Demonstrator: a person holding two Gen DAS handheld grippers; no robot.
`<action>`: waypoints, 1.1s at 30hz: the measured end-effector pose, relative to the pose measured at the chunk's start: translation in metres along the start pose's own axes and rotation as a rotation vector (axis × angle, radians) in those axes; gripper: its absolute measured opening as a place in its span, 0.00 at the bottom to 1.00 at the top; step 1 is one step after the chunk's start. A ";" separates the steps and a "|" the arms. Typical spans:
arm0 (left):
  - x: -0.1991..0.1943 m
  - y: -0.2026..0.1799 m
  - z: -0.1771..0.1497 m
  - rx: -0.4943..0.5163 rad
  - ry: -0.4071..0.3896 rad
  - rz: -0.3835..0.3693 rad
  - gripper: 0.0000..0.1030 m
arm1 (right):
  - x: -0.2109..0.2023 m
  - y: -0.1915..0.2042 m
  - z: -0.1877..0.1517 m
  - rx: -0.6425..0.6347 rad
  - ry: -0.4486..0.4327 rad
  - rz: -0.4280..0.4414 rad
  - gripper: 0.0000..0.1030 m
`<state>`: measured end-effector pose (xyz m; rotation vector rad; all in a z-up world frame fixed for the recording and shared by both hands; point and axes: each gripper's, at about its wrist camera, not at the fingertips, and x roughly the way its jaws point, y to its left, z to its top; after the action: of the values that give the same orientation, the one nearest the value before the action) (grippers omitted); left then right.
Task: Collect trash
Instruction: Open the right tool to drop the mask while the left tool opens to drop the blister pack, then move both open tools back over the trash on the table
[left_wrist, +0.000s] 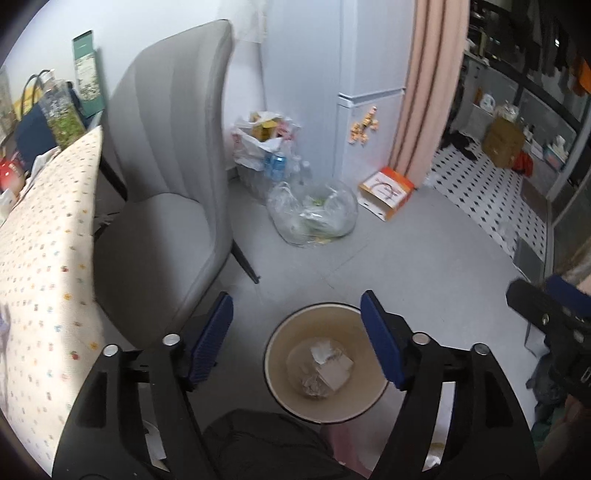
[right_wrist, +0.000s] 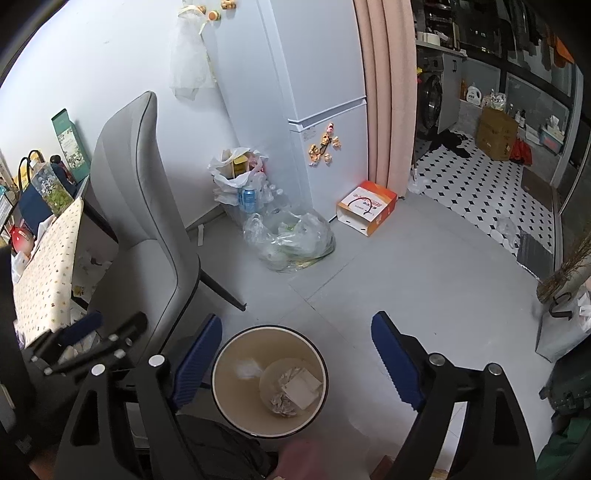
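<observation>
Both tools, the left tool (left_wrist: 295, 332) and the right tool (right_wrist: 295, 354), hang with their blue fingers spread wide and nothing between them, right over the round bin (left_wrist: 275, 354) on the floor. Down in the bin lie crumpled paper (right_wrist: 281, 400) and a white scrap, so I think the drop step is done, and next each tool must go find more trash and pinch it. An orange box (right_wrist: 365, 210) far ahead has red writing too small to read.
</observation>
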<state>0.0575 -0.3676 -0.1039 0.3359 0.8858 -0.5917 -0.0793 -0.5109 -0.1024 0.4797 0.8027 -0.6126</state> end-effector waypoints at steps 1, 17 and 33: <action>-0.003 0.005 0.001 -0.009 -0.010 0.013 0.76 | 0.000 0.004 0.000 -0.007 -0.001 0.004 0.81; -0.063 0.106 -0.014 -0.203 -0.126 0.161 0.93 | -0.028 0.093 -0.008 -0.137 -0.059 0.103 0.92; -0.115 0.223 -0.059 -0.419 -0.188 0.265 0.93 | -0.063 0.196 -0.026 -0.292 -0.090 0.193 0.92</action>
<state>0.1001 -0.1219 -0.0393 0.0139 0.7461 -0.1799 0.0037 -0.3328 -0.0367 0.2561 0.7360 -0.3289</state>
